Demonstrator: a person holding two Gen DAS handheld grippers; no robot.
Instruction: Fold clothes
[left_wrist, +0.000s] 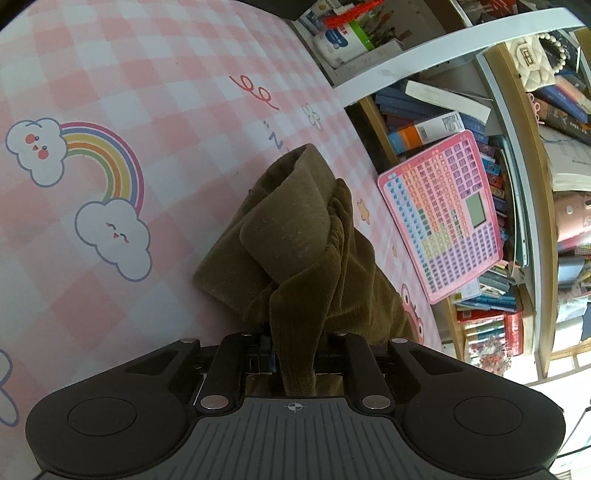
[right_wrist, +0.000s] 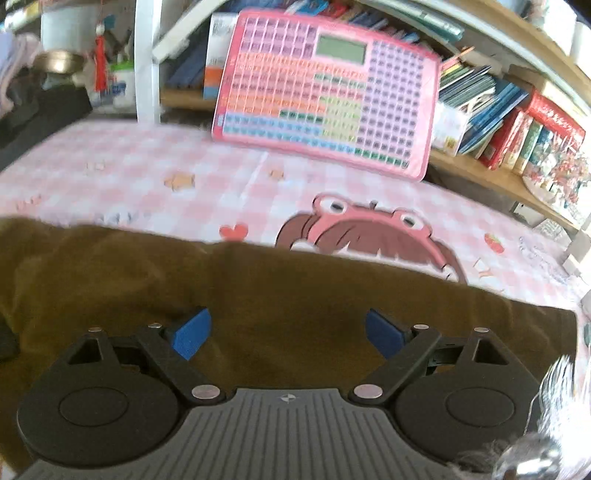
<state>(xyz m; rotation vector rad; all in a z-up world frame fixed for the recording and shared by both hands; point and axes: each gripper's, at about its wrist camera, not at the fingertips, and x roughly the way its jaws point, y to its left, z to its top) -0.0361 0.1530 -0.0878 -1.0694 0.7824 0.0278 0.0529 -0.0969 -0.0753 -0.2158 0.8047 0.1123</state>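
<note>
The surface (left_wrist: 110, 74) is covered by a pink-and-white checked cloth printed with clouds, a rainbow and a frog-hatted cartoon figure; behind it, bookshelves (right_wrist: 517, 122) packed with books are seen in both views; a pink keyboard-style learning board (right_wrist: 325, 92) is propped upright against the shelves, its lower edge resting at the far edge of the surface; the olive-brown garment (left_wrist: 295, 240) is recorded lying on the surface, spread wide and fairly flat across the foreground of the right wrist view, while in the left wrist view one portion is bunched and lifted into a folded, hanging mass with a ribbed section visible; the left tongs (left_wrist: 293, 354) are noted closed narrowly on a strip of this garment, the fabric passing between the jaws; the right tongs (right_wrist: 288, 332) are noted spread wide, blue pads (right_wrist: 192, 332) well apart, positioned over the garment with nothing gripped; the right wrist view is blurred.
</note>
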